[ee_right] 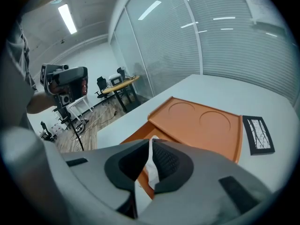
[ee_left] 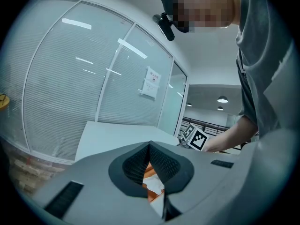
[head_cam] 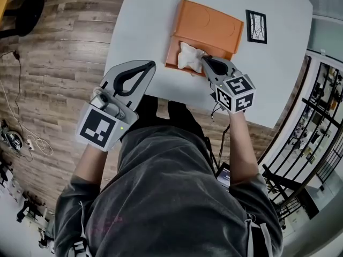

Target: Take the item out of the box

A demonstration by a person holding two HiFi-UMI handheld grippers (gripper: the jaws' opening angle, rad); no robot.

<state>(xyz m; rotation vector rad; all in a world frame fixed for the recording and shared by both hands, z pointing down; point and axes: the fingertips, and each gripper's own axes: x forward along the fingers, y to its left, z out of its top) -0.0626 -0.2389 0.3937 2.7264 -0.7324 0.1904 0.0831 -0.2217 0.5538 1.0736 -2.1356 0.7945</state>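
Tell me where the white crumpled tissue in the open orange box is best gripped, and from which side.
Pinch the raised fold at the top of the white crumpled tissue, coming down from the near side of the open orange box. It bunches up above the box's low wall, and the flat lid lies behind. The right gripper is shut on it this way.

No legible text anywhere; paper notice (ee_left: 152,82) on glass partition (ee_left: 70,78): print too small
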